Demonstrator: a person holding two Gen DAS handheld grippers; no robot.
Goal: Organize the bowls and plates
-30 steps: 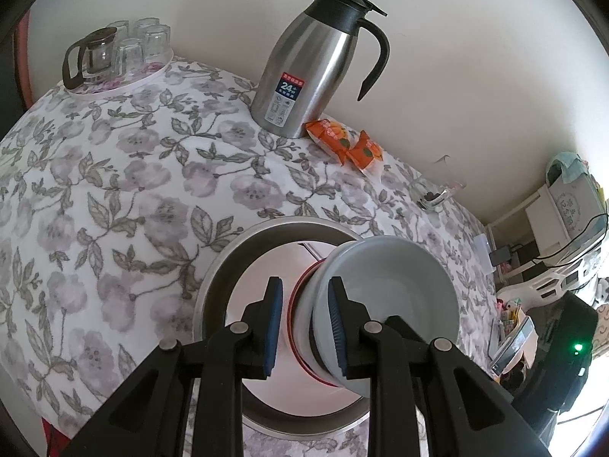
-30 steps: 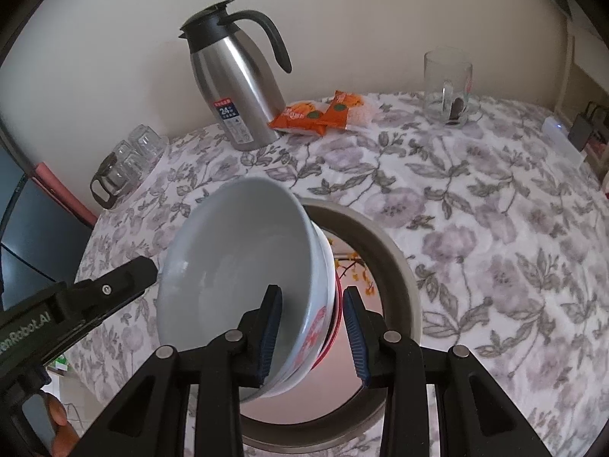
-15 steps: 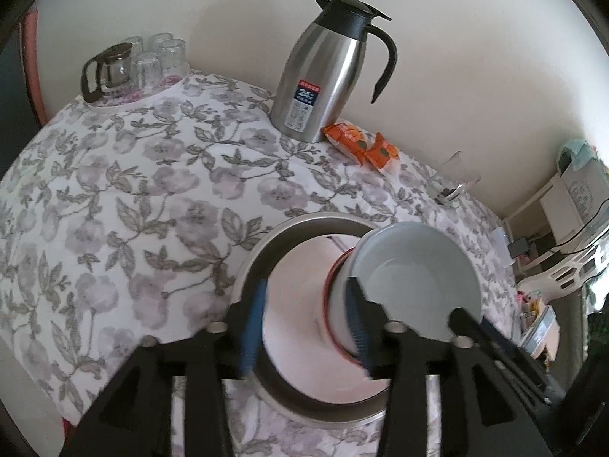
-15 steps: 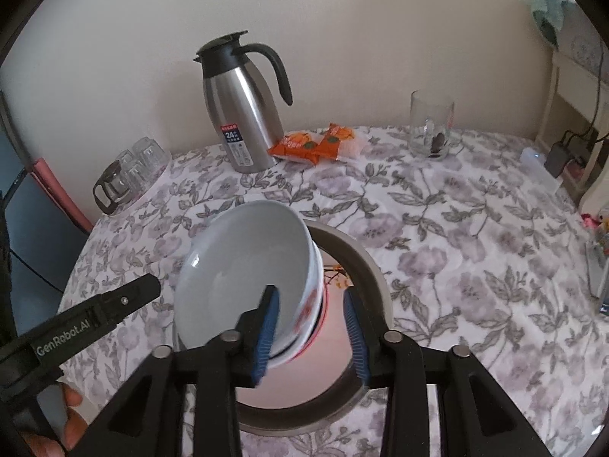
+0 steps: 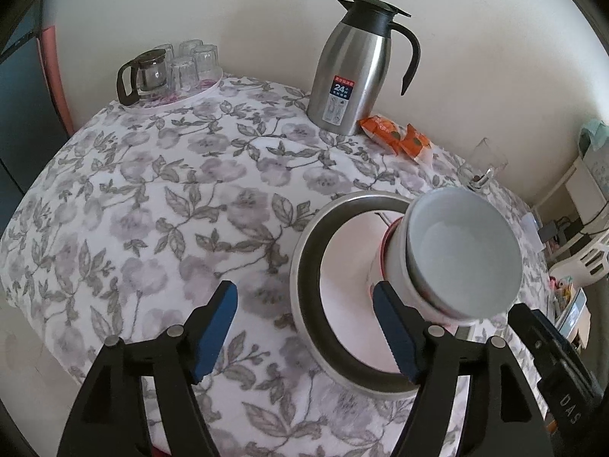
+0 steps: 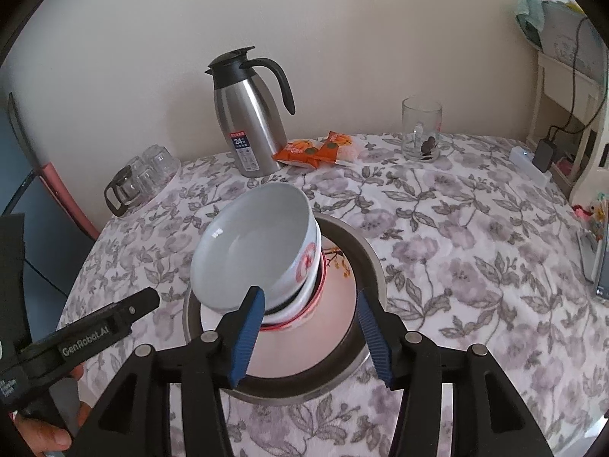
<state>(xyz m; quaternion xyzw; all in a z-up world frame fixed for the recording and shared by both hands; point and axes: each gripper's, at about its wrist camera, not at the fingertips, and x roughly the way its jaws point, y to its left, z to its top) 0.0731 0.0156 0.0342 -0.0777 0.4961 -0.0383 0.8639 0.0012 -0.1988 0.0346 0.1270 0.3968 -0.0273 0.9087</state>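
Stack of bowls [image 6: 262,262]: glazed ceramic, round, white inside, red print on the outer wall, a red-rimmed bowl lowest. The top bowl [image 5: 462,255] sits tilted in the one beneath. The stack stands on a pale pink plate [image 5: 344,266] that lies inside a round stainless steel basin [image 6: 371,266], near the front edge of the counter [image 5: 152,198].

Counter: draped in a soft white cloth printed with grey-lilac flowers and leaves.

Left tongs [image 5: 304,329]: black frame, ribbed blue pads, spread wide and holding nothing. One pad hangs over bare cloth; the other crosses the basin just beside the stack, contact unclear.

Right tongs [image 6: 308,337]: same build, likewise spread wide and empty. They reach over the basin's near rim, one pad in front of the top bowl's lip, the other over the basin's right rim.

Back edge, by the wall: brushed steel thermal jug [image 6: 249,133] with black lid and handle, upright; two orange snack packets [image 6: 316,150] just beside it; a clear glass mug [image 6: 420,129] toward the right; at the left corner a round tray [image 5: 175,93] carrying a glass teapot [image 5: 146,76] and upturned tumblers [image 5: 194,63].
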